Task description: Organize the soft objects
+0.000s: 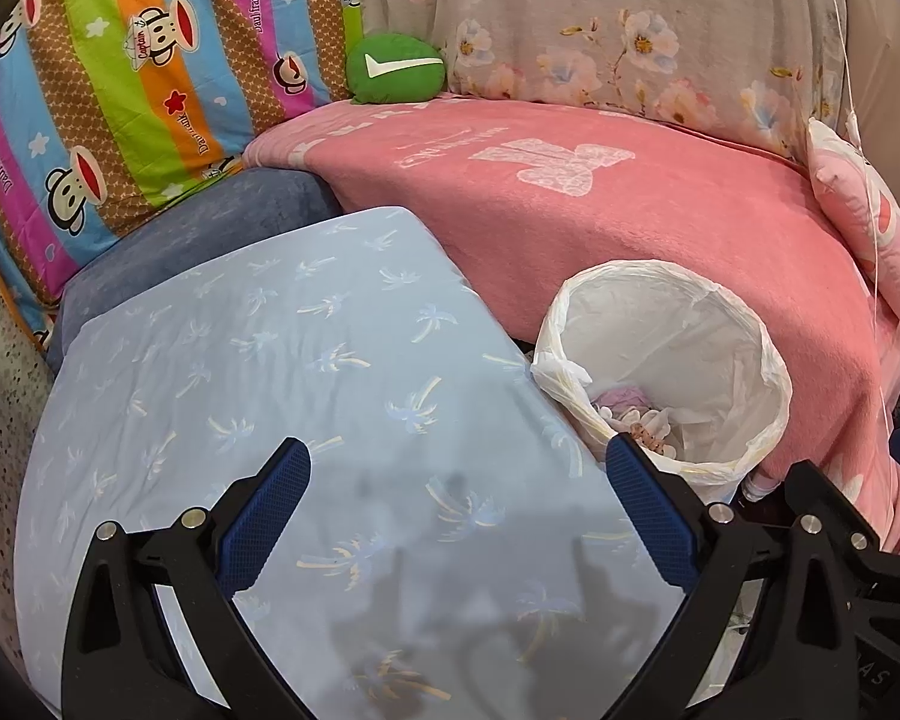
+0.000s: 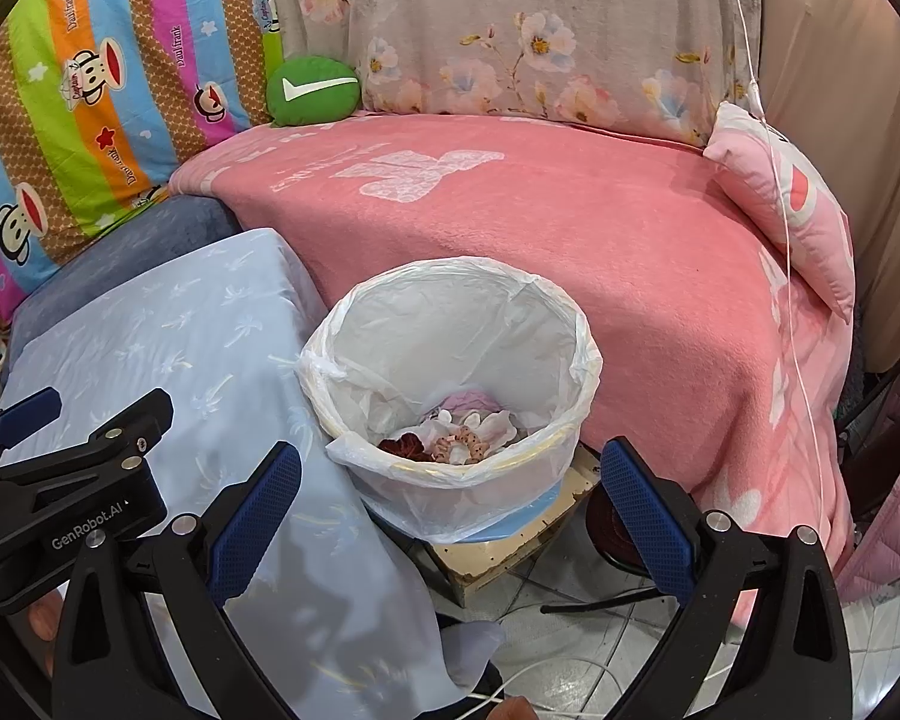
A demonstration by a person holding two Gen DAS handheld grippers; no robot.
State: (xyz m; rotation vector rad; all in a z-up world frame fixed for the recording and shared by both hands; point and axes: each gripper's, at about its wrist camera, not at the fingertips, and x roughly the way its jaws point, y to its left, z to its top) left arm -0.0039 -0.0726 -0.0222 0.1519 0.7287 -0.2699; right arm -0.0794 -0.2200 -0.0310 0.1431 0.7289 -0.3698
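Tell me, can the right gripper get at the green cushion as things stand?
Probably yes. The right gripper is open and empty, and the green cushion sits uncovered at the back of the pink blanket. Only the lined bin stands between them, so it would need to pass over that.

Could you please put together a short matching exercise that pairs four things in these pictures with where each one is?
Things:
1. green cushion
2. lined bin
3. pale blue pillow
4. left gripper

Places:
A. hovering open over the pale blue pillow
B. at the back of the pink blanket
C. lying on a dark blue cushion
D. in front of the pink blanket

Pairs: 1-B, 2-D, 3-C, 4-A
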